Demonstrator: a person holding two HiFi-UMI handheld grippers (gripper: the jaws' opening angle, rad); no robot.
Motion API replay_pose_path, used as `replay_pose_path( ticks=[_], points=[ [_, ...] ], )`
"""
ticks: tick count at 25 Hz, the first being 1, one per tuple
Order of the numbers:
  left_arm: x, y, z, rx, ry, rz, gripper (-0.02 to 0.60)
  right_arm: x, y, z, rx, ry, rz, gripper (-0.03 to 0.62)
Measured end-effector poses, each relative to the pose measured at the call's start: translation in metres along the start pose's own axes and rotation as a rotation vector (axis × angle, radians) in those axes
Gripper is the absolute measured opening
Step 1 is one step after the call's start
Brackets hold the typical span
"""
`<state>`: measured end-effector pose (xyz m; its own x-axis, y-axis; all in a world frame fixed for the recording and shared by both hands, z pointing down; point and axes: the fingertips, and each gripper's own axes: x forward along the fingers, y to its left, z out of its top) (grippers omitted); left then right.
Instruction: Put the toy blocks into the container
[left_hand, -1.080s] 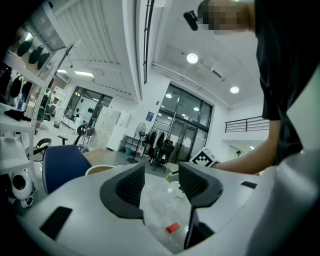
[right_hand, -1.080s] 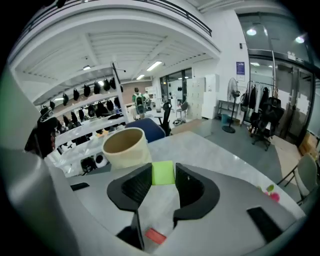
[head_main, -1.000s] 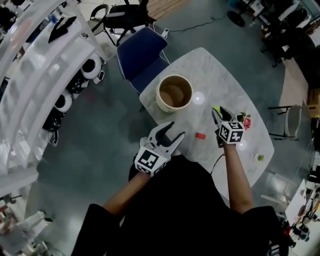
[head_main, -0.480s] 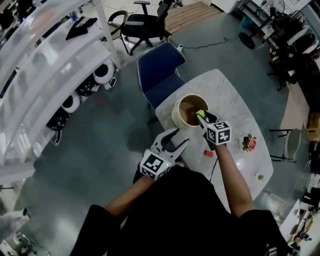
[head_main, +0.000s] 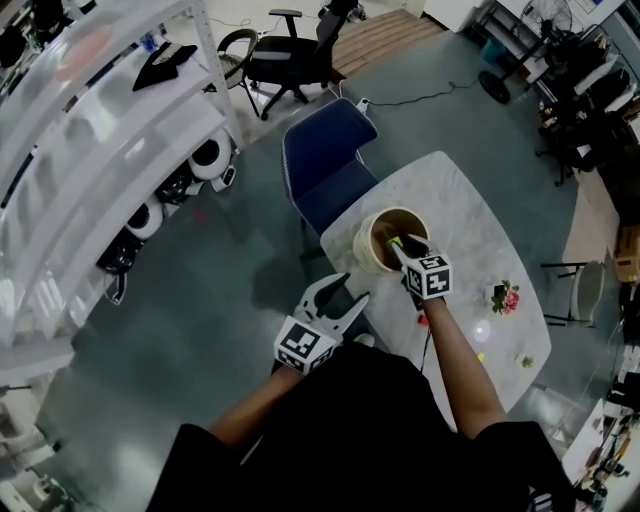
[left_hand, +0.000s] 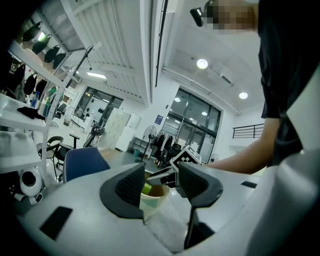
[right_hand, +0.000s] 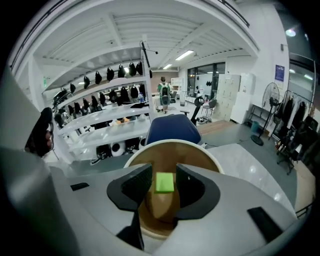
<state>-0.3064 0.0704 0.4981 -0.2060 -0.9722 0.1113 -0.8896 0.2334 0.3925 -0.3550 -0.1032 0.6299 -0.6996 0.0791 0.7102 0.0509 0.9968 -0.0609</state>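
Observation:
My right gripper (head_main: 400, 246) hangs over the mouth of the round tan container (head_main: 364, 242) on the white marble table (head_main: 480, 230). It is shut on a green block (right_hand: 164, 182), which sits above the container's brown inside (right_hand: 167, 159). A small red block (head_main: 424, 320) lies on the table just behind that gripper's wrist. Off the table's near-left edge, my left gripper (head_main: 338, 297) is open and holds nothing. In its view, the container (left_hand: 152, 199) and the green block (left_hand: 146, 189) show between its fingers.
A blue chair (head_main: 330, 160) stands at the table's far-left side. A pink flower (head_main: 505, 297) and small green bits (head_main: 521, 361) lie toward the table's right end. White shelving (head_main: 90, 130) runs along the left, and a black office chair (head_main: 290, 55) stands farther back.
My right gripper has carried the green block from the table's right part leftward to above the container. The left gripper has stayed open near the table's edge.

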Motion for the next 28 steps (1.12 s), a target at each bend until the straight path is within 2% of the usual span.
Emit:
replay_pose_path(
  ticks=[9, 16, 18, 21, 25, 28],
  points=[
    [0.019, 0.005, -0.015, 0.01, 0.082, -0.075, 0.192, -0.032, -0.018, -0.003, 0.117, -0.076, -0.081, 0.138],
    [0.05, -0.015, -0.025, 0.037, 0.149, -0.146, 0.195, -0.094, -0.028, 0.001, 0.25, -0.228, -0.105, 0.085],
    [0.061, -0.025, -0.03, 0.015, 0.165, -0.168, 0.195, -0.119, -0.032, 0.002, 0.305, -0.284, -0.122, 0.055],
    [0.084, -0.047, -0.037, 0.033, 0.198, -0.214, 0.195, -0.157, -0.044, -0.001, 0.376, -0.355, -0.149, 0.026],
    [0.117, -0.084, -0.064, 0.052, 0.275, -0.272, 0.195, -0.208, -0.07, -0.02, 0.399, -0.399, -0.212, 0.009],
    [0.142, -0.119, -0.094, 0.121, 0.338, -0.346, 0.196, -0.245, -0.09, -0.048, 0.411, -0.41, -0.261, 0.008]
  ],
)
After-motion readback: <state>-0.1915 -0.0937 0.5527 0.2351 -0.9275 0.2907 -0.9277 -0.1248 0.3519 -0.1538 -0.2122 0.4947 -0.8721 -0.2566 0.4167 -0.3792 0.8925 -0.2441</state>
